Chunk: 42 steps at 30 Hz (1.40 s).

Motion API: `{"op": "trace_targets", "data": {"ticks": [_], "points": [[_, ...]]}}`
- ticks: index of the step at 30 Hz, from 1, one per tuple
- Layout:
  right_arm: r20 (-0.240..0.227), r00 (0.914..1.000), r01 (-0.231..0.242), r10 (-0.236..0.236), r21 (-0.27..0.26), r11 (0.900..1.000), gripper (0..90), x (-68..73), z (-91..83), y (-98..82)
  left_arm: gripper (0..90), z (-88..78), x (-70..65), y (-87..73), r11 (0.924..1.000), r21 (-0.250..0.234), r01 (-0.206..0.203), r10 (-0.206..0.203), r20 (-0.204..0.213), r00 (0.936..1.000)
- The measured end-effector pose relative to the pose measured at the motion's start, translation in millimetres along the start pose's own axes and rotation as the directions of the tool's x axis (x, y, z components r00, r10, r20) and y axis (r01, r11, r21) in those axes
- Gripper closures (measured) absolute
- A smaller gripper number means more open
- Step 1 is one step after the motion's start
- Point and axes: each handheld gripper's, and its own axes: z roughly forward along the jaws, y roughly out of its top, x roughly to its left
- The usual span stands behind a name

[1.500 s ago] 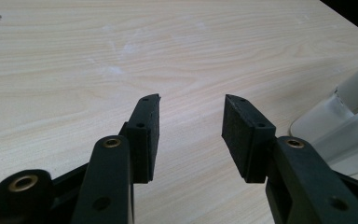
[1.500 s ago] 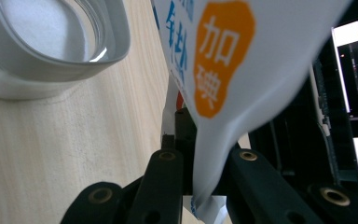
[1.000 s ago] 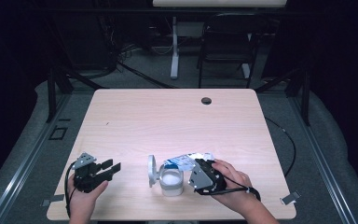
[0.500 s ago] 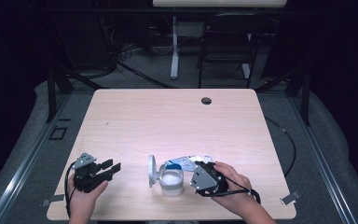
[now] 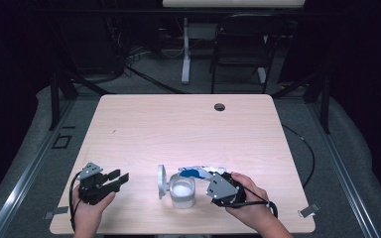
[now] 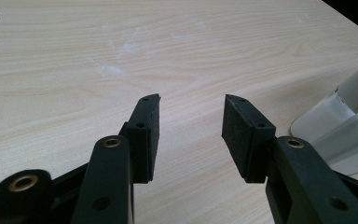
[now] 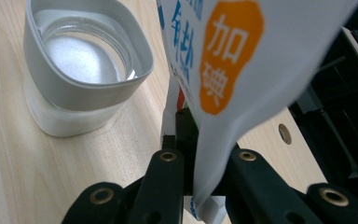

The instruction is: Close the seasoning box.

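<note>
High view: right tool (image 5: 209, 181) at the tabletop's (image 5: 188, 124) near edge, clamped on a white packet (image 5: 198, 172) with blue and orange print, held tilted just beside an open white jar (image 5: 182, 191) with white powder inside; its lid (image 5: 161, 181) stands flipped up at the jar's left. Left tool (image 5: 118, 178) rests well apart to the left, jaws spread, gripping nothing.
</note>
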Motion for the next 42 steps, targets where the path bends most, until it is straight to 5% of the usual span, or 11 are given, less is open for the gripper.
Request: {"op": "trace_targets", "data": {"ticks": [19, 26, 42], "points": [[-0.015, 0.9941, -0.108, 0.107, -0.041, 0.993, 86.9, -4.8, 0.2, -6.5, 56.9, 0.2, 0.3, -0.3, 1.0, 0.001, 0.001, -0.001, 0.0, 1.0], [-0.019, 0.9814, -0.192, 0.191, -0.075, 0.979, 87.1, -10.9, 1.8, -10.0, 56.9, 0.5, 0.1, -0.4, 1.0, 0.001, 0.0, 0.0, -0.002, 1.0], [-0.021, 0.9604, -0.278, 0.278, -0.106, 0.955, 87.4, -14.3, 9.7, -15.0, 56.9, 1.0, 0.3, -0.7, 1.0, -0.001, 0.0, 0.0, -0.002, 1.0]]}}
